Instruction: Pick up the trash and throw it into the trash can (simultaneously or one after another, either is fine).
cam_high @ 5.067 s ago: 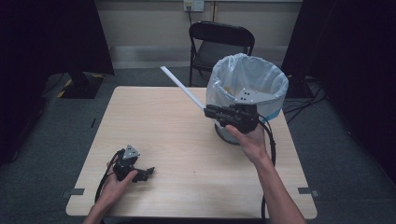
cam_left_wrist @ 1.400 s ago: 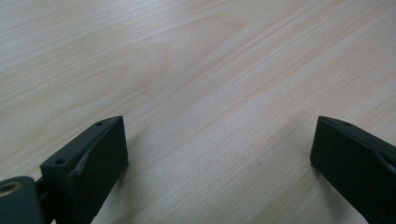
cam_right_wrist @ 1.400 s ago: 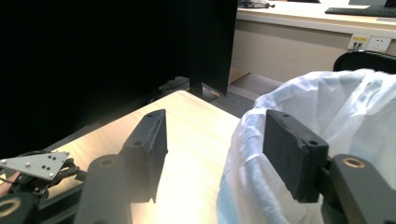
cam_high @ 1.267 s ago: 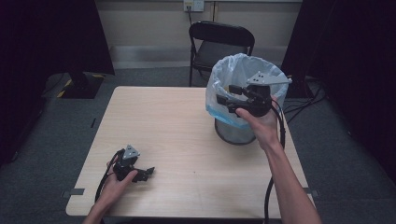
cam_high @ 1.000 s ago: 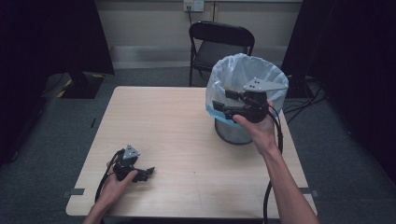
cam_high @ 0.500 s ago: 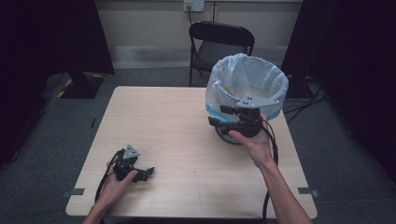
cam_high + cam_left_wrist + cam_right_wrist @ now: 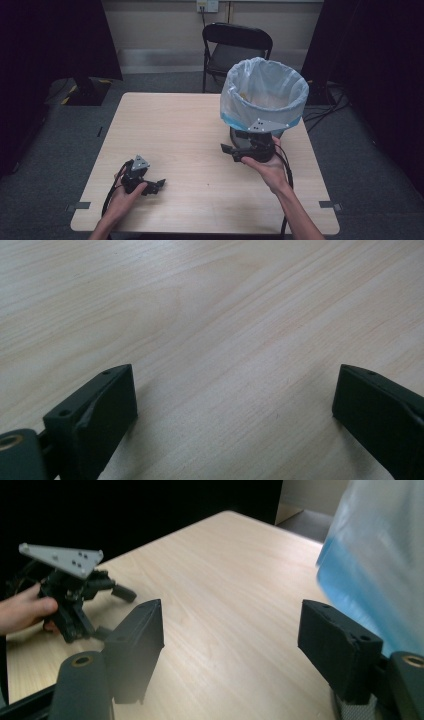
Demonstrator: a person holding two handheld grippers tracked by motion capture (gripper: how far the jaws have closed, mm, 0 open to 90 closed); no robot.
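Now the right claw [image 7: 227, 150] hangs low over the desk [image 7: 190, 125], just beside the bin [image 7: 263, 95] with its pale blue bag [image 7: 375, 565]. Its jaws have just been opening, they stand wide, and nothing is between them. The bin stands on the far right part of the desk, near the edge, and something pale lies deep inside it, too small to make out. The left claw [image 7: 150, 186] rests on the near left part of the desk, well apart from the bin. Its jaws are wide open too, with bare wood between them. What could go wrong? The right hand [image 7: 267, 167] is very near the bin, so a quick swing could bump it. The bin looks light and tall, so a bump may tip it or push it off the edge. The thin bag hangs loose over the rim, and a jaw could snag it and pull it off. The cable [image 7: 286, 172] trailing from the right claw runs beside the foot of the bin and could catch there if the hand pulls back fast.
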